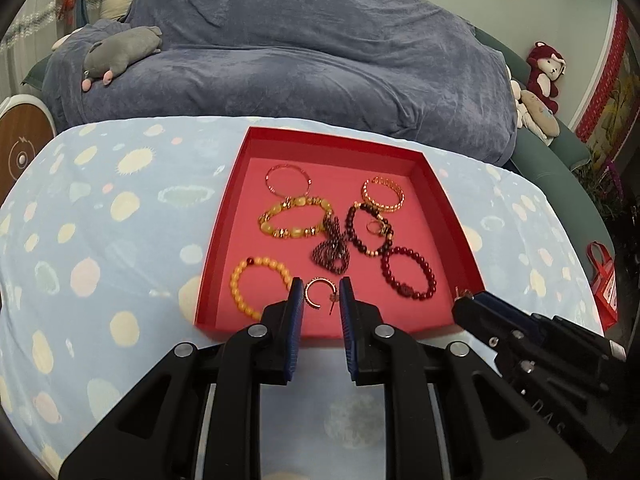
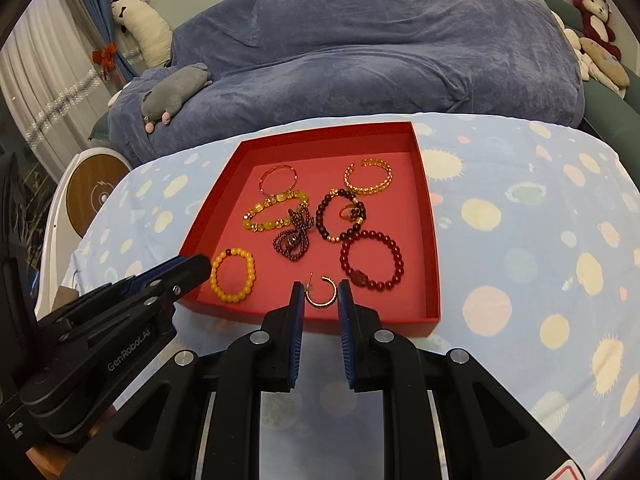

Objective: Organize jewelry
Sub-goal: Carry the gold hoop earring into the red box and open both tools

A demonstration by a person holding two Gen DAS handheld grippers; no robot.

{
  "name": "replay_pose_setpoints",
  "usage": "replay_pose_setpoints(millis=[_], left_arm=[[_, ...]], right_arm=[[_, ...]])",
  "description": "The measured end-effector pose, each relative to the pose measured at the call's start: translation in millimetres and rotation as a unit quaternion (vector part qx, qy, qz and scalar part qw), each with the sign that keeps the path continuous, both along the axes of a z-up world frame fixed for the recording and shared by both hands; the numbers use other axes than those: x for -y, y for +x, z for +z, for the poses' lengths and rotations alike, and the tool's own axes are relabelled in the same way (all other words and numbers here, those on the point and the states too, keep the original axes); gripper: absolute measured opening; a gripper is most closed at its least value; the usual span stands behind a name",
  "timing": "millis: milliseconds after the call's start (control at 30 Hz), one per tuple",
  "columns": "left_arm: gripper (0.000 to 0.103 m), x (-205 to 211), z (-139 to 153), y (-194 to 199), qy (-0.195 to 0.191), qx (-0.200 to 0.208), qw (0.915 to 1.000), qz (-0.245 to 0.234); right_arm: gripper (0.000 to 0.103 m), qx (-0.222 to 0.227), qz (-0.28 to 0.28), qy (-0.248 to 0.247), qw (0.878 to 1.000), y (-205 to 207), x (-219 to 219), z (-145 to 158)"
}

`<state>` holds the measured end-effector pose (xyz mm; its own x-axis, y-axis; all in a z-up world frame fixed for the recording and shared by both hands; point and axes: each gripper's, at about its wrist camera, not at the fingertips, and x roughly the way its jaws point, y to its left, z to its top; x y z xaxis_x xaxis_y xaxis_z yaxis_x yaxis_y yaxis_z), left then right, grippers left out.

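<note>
Noted hoop earring (image 1: pixel 307 294) loose at mid near edge of red tray (image 1: pixel 224 232). Found left gripper (image 1: pixel 321 282) and right gripper (image 2: pixel 320 283) narrowly parted, empty. Recommended: descend steeply, pinch across band, avoid yellow bracelet (image 1: pixel 234 284).

1. A blue-grey blanket (image 1: pixel 304 48) is covering the sofa (image 1: pixel 560 168) behind the table.
2. White curtains (image 2: pixel 36 92) are hanging at left.
3. A spotted light-blue tablecloth (image 2: pixel 520 208) is covering the table.

Bracelets (image 2: pixel 370 260) and a hoop earring (image 2: pixel 322 292) in a tray (image 2: pixel 424 216), tray on a table (image 2: pixel 520 240), sofa (image 2: pixel 360 60) behind the tray
</note>
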<state>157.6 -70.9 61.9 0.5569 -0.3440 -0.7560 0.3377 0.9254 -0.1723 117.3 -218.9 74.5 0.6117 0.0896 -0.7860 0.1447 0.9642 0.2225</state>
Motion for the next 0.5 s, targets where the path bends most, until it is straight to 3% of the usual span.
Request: replay_pose_setpoints(millis=[200,500], left_arm=[[0.018,21,-25,33,0.018,-0.024,0.9994,-0.015],[0.018,23,-54,48,0.021,-0.051,0.9984,-0.009]], right_arm=[[0.017,-0.021,0.006,-0.002,1.000,29,1,-23],[0.017,-0.046,0.007,0.007,0.999,47,2,-50]])
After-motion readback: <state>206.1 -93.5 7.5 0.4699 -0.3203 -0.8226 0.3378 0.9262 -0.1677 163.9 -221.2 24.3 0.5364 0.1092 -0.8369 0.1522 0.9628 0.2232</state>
